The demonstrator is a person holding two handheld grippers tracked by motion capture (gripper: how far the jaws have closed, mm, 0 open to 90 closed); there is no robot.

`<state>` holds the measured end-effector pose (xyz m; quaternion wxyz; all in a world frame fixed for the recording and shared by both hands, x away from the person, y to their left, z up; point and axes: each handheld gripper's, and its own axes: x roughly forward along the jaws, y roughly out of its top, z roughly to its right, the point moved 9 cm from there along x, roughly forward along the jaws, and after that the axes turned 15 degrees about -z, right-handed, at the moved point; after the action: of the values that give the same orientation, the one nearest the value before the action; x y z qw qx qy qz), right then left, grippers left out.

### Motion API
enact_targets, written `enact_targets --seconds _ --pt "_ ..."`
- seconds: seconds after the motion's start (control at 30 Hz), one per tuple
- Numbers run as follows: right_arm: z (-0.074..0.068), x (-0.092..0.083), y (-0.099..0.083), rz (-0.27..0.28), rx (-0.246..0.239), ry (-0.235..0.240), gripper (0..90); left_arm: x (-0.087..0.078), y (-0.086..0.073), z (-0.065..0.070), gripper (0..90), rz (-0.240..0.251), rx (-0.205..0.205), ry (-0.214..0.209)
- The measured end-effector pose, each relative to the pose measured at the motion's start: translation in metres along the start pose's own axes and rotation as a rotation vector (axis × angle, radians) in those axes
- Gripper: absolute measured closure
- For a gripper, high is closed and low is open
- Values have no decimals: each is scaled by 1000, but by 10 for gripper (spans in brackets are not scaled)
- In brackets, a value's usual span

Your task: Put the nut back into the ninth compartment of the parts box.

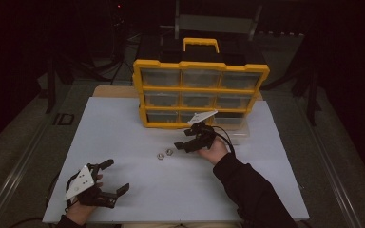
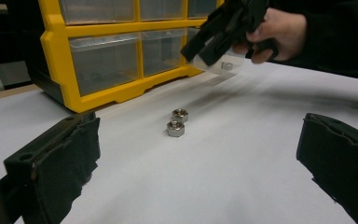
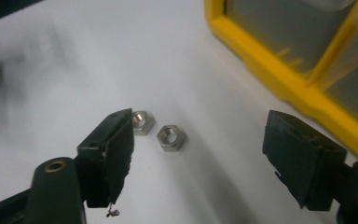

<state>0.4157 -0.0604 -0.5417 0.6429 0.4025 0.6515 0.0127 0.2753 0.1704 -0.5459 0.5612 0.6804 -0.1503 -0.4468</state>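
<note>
So right now I've got my right tongs (image 1: 183,145) hanging just above the white counter (image 1: 123,142), jaws apart and nothing between the pads, pointed at the two steel nuts (image 1: 165,154). In the right gripper view both nuts (image 3: 157,130) sit side by side, about touching, with the nearer one right off the tip of one pad and the other more in the middle of the gap. They're lying flat on the counter, near the front of the yellow drawer organizer (image 1: 199,92), a bit out from its bottom row. My left tongs (image 1: 109,178) are parked near my edge of the counter, wide open and empty, well apart from the nuts.
</note>
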Motion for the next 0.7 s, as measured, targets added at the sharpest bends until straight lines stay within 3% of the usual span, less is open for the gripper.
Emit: enact_targets --seconds 0.23,0.43,0.7 --pt "-9 20 -4 -23 -31 15 386 0 0 0 0 2 -1 -2" --pt "-15 37 -5 -48 -53 17 430 0 0 0 0 1 2 -3" --pt "-17 58 -7 -94 -91 -16 509 0 0 0 0 1 1 -5"
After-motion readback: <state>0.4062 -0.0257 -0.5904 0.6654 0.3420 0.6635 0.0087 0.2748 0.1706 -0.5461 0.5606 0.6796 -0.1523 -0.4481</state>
